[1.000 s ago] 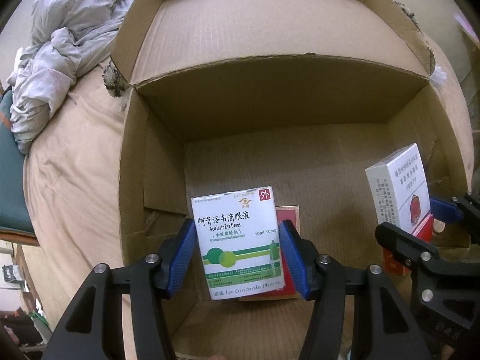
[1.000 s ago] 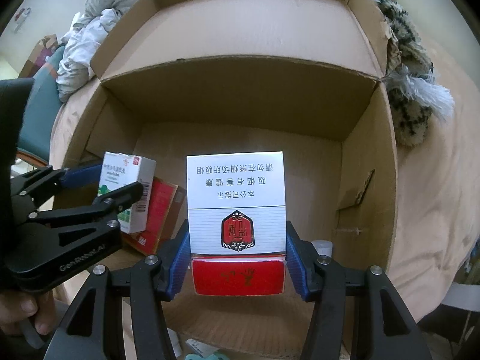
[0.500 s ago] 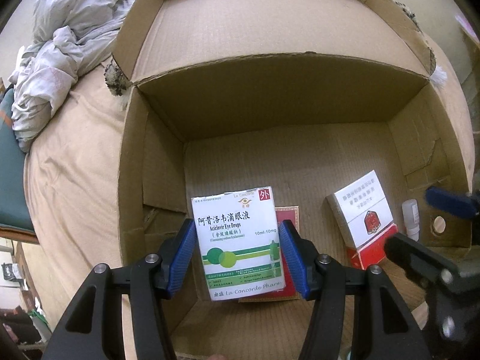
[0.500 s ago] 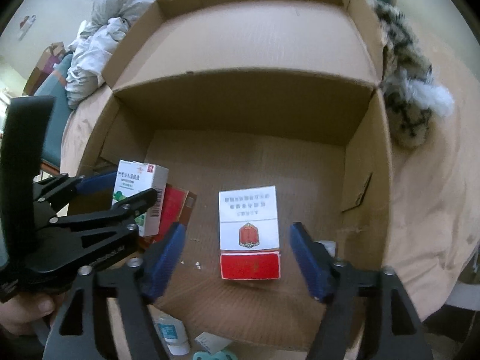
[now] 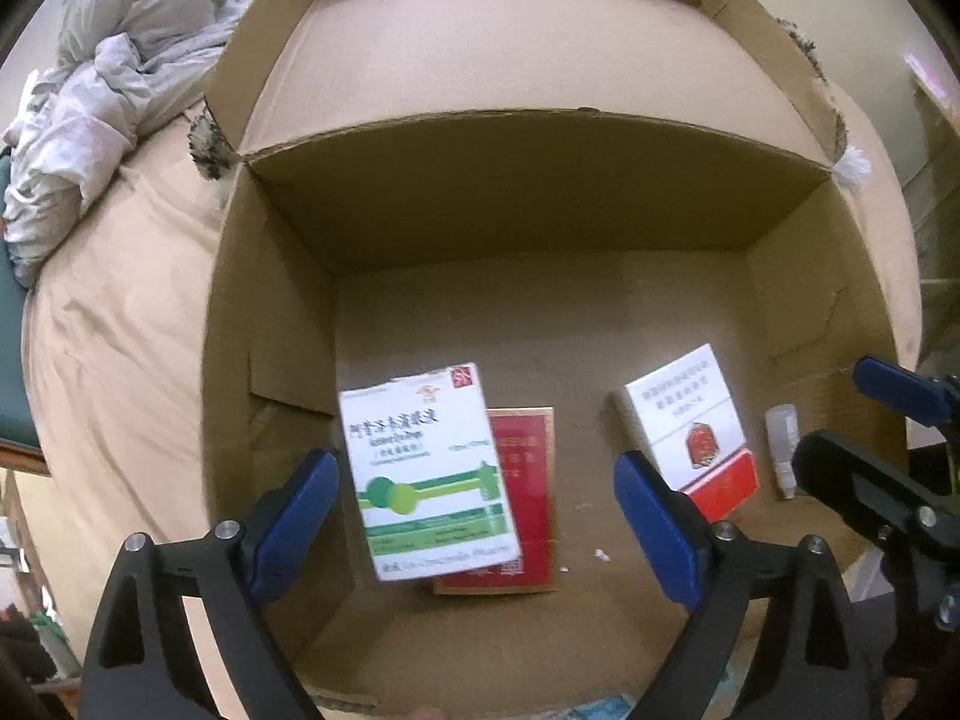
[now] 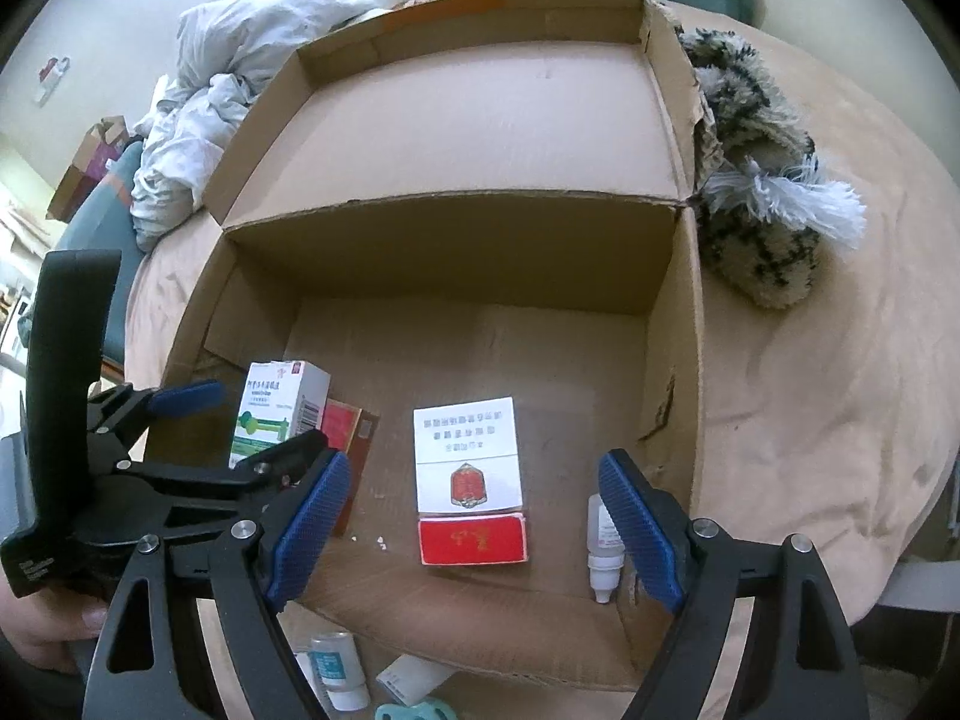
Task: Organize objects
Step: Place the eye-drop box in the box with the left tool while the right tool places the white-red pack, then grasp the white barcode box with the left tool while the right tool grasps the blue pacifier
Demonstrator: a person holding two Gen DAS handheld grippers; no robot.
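An open cardboard box (image 5: 270, 360) (image 6: 672, 360) lies on a bed. My left gripper (image 5: 474, 516) is open; the white-and-green eye drops box (image 5: 426, 474) (image 6: 270, 414) sits free between its jaws, blurred, over a flat red box (image 5: 528, 480) (image 6: 348, 438). My right gripper (image 6: 474, 528) is open and empty above the near edge. The white-and-red cigarette pack (image 6: 468, 474) (image 5: 690, 420) lies flat on the box floor. A small white dropper bottle (image 6: 603, 546) (image 5: 783, 444) lies by the right wall.
Beige bedding (image 6: 828, 360) surrounds the box. Grey crumpled clothes (image 5: 102, 78) lie at far left, a fuzzy black-and-white item (image 6: 756, 192) at the box's right corner. Small bottles (image 6: 336, 672) and a teal object (image 6: 414, 711) lie outside the near edge.
My left gripper has opened and let go of the eye drops box, which tilts and drops. My right gripper, open since releasing the cigarette pack, has drawn back and up.
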